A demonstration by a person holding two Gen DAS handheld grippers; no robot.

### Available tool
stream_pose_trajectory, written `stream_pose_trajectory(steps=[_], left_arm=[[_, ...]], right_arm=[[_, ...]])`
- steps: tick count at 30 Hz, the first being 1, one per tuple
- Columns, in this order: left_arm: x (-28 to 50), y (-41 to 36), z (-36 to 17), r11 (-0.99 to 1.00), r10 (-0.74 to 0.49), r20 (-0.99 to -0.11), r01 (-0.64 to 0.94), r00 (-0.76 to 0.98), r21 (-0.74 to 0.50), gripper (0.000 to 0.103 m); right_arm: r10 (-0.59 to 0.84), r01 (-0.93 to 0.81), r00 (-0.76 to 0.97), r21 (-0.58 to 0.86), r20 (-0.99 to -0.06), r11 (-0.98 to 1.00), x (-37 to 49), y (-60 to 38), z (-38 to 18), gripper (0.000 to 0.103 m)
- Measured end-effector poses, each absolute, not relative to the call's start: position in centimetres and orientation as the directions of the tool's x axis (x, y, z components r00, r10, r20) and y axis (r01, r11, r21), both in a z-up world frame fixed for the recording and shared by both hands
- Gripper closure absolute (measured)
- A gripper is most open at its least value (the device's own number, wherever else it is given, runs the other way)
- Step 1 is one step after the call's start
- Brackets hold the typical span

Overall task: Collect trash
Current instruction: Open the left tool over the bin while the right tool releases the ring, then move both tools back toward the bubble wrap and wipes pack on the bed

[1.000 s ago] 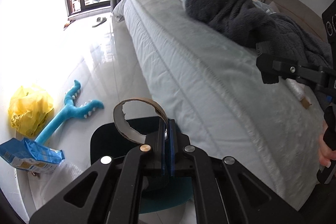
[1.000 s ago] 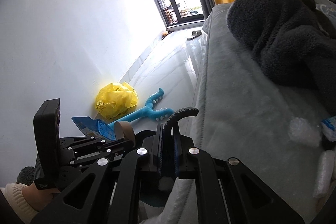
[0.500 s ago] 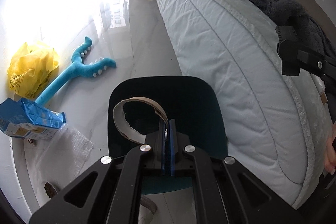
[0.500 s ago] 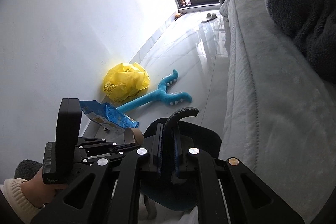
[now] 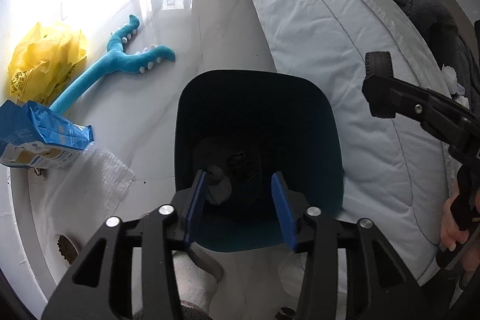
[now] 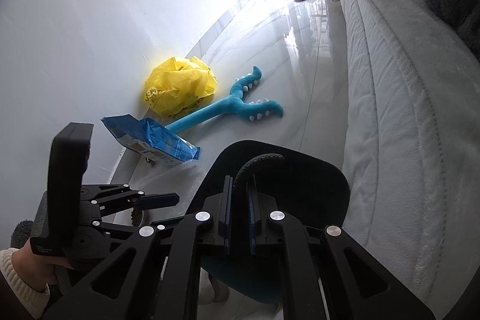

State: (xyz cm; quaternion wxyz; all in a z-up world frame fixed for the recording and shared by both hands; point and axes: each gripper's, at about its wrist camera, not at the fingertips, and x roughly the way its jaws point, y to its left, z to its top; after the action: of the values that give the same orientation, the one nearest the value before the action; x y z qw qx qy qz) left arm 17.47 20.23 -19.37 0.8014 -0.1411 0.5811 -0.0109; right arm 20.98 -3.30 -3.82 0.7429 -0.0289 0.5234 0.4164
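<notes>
A dark blue trash bin (image 5: 330, 122) stands on the floor beside the bed; it also shows in the right wrist view (image 6: 339, 185). My left gripper (image 5: 240, 200) is open and empty right above the bin's mouth. A cardboard tape roll (image 5: 217, 185) lies at the bottom of the bin. My right gripper (image 6: 240, 209) is shut on a curved black rubbery strip (image 6: 258, 162) and holds it over the bin. In the left wrist view the right gripper's tip (image 5: 378, 80) shows over the bed edge.
A yellow plastic bag (image 5: 45, 59), a blue snack bag (image 5: 39, 137) and bubble wrap (image 5: 99, 179) lie on the floor by the wall, next to a blue plush toy (image 5: 120, 65). A pet food bowl (image 5: 67, 248) is nearby. The bed (image 5: 345, 35) is on the right.
My left gripper moved over the bin, opened and let go of the cardboard roll, which now lies inside. My right gripper moved over the bin with the black strip.
</notes>
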Motion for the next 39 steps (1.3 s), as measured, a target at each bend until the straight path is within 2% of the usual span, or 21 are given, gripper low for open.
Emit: stream_pose_trajectory(steps=[6,8,13,29,31,32,35,39], left_arm=[[16.9,21.6,-18.3,0.964,-0.146,-0.919,-0.158,0.367,-0.216,0.042],[16.7,22.0,-17.8,0.963,-0.132,-0.910,-0.167,0.393,-0.212,0.035],[16.3,23.2,-16.0,0.957,-0.110,-0.875,-0.189,0.471,-0.222,0.029],[14.6,23.5,-9.1,0.965,-0.051,-0.702,-0.147,0.711,-0.219,0.028],[14.4,23.4,-8.3,0.965,-0.042,-0.676,-0.145,0.736,-0.218,0.028],[14.3,23.3,-7.9,0.965,-0.036,-0.663,-0.146,0.748,-0.217,0.027],[14.0,23.1,-6.6,0.969,-0.002,-0.630,-0.155,0.777,-0.195,0.022],[13.6,22.1,-4.7,0.982,0.053,-0.582,-0.149,0.811,-0.117,0.018]], right_arm=[[0.552,-0.642,0.064,0.389,-0.831,0.660,20.8,-1.4,-6.1,0.093],[0.536,-0.642,0.052,0.383,-0.842,0.664,20.6,-0.9,-7.0,0.093],[0.503,-0.639,0.019,0.377,-0.864,0.671,20.3,0.1,-9.0,0.093],[0.381,-0.626,-0.055,0.329,-0.923,0.707,20.0,0.9,-13.9,0.093],[0.369,-0.623,-0.064,0.326,-0.927,0.711,19.9,0.9,-14.2,0.091],[0.365,-0.623,-0.065,0.324,-0.929,0.712,19.7,0.9,-14.2,0.085],[0.368,-0.621,-0.051,0.318,-0.929,0.716,19.6,0.8,-13.7,0.055],[0.390,-0.619,-0.044,0.332,-0.920,0.712,19.6,0.5,-12.8,0.053]])
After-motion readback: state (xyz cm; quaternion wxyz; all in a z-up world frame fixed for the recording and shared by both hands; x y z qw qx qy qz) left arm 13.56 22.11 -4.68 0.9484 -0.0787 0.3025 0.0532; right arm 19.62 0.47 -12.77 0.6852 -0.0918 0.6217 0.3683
